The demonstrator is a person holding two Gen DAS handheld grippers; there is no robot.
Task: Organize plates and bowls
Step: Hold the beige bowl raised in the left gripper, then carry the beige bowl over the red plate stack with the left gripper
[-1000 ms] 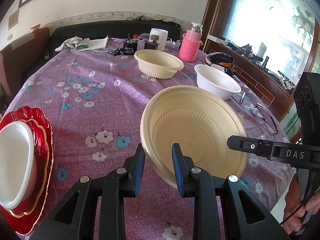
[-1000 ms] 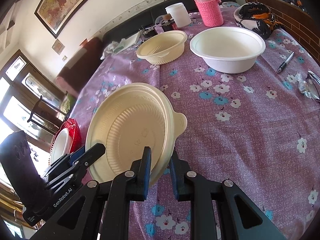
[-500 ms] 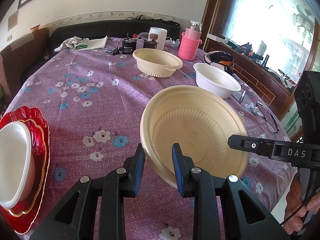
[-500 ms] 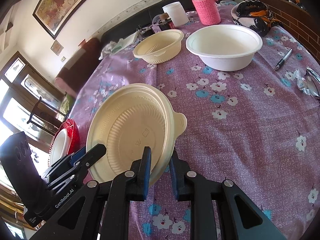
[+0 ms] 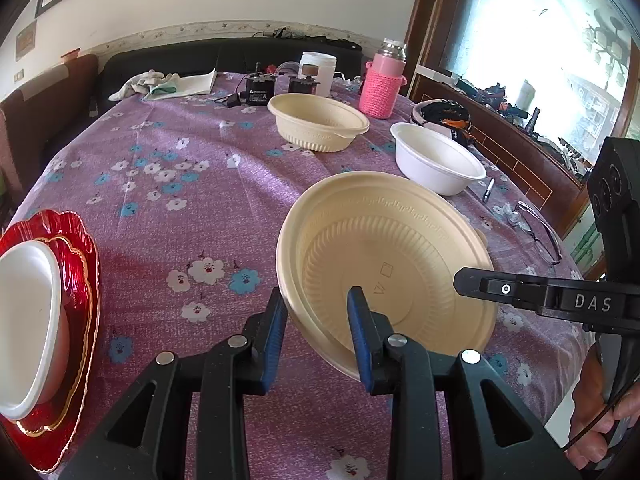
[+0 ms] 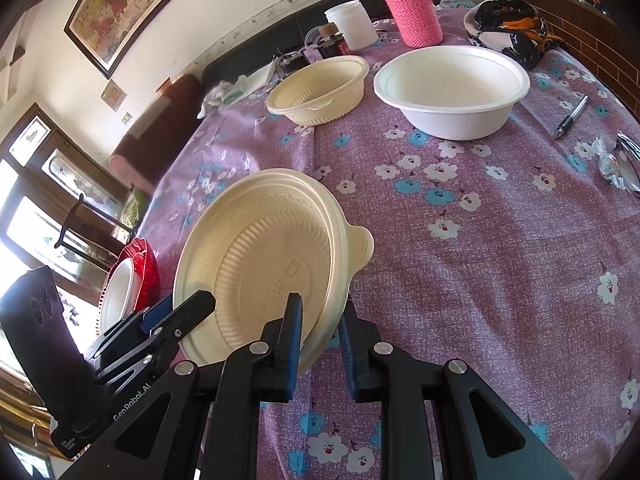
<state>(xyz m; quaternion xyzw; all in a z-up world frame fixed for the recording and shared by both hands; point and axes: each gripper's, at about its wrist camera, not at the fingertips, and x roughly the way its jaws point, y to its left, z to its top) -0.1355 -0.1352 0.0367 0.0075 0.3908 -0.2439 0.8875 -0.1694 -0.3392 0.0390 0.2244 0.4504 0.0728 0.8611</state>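
Note:
A cream plastic bowl (image 5: pixel 384 248) hangs tilted over the purple flowered tablecloth, carried by both grippers. My left gripper (image 5: pixel 316 320) has the bowl's near-left rim between its blue pads, and its jaws are opening. My right gripper (image 6: pixel 320 328) is shut on the rim beside the bowl's tab (image 6: pixel 360 244). A second cream bowl (image 5: pixel 318 122) and a white bowl (image 5: pixel 438 162) sit further back. At the left edge, red plates (image 5: pixel 80 280) carry a white bowl (image 5: pixel 24 320).
Along the back stand a pink-sleeved flask (image 5: pixel 382 84), a white jar (image 5: pixel 318 68), small black devices (image 5: pixel 260 92) and gloves on paper (image 5: pixel 160 84). A pen (image 5: pixel 488 190) and glasses (image 5: pixel 536 228) lie at the right, near the table's edge.
The left gripper's jaws stand slightly wider around the bowl's rim. Both hands and the tilted bowl have stayed where they were.

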